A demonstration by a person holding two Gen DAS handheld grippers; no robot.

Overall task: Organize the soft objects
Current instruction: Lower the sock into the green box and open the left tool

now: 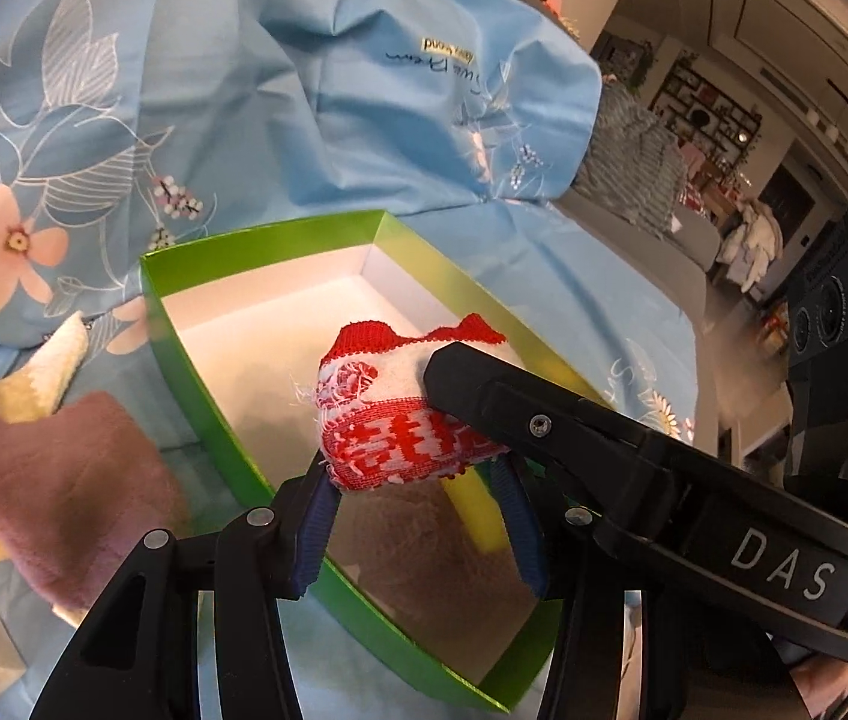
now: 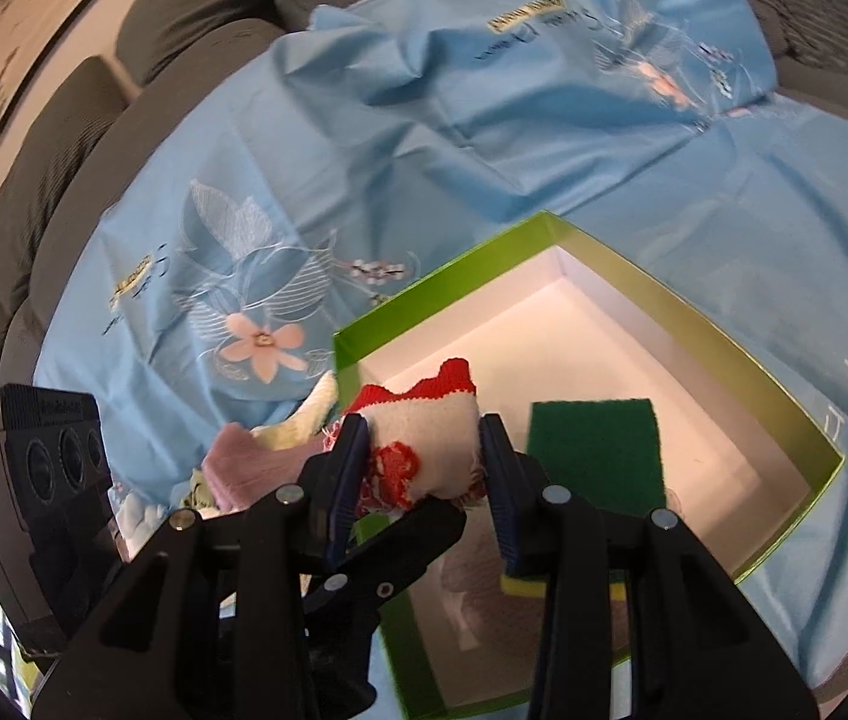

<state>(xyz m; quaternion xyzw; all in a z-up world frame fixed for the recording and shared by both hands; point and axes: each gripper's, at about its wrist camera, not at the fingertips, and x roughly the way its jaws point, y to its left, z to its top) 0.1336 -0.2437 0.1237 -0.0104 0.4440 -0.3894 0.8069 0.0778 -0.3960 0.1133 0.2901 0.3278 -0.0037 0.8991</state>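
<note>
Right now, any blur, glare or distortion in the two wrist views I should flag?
Left wrist: strong fisheye bending of the green box, motion smear on the pink cloth, bright washed-out box floor; red-and-white sock stays sharp. Right wrist: same barrel distortion, dark vignetted corners, blurred sofa at the edges; sock and green scouring pad reasonably crisp.

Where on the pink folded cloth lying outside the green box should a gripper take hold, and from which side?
Grip the pink folded cloth at its thick folded edge nearest the green box, coming down from above. It lies flat on the blue sheet, so only its raised edge offers the fingers purchase.
</note>
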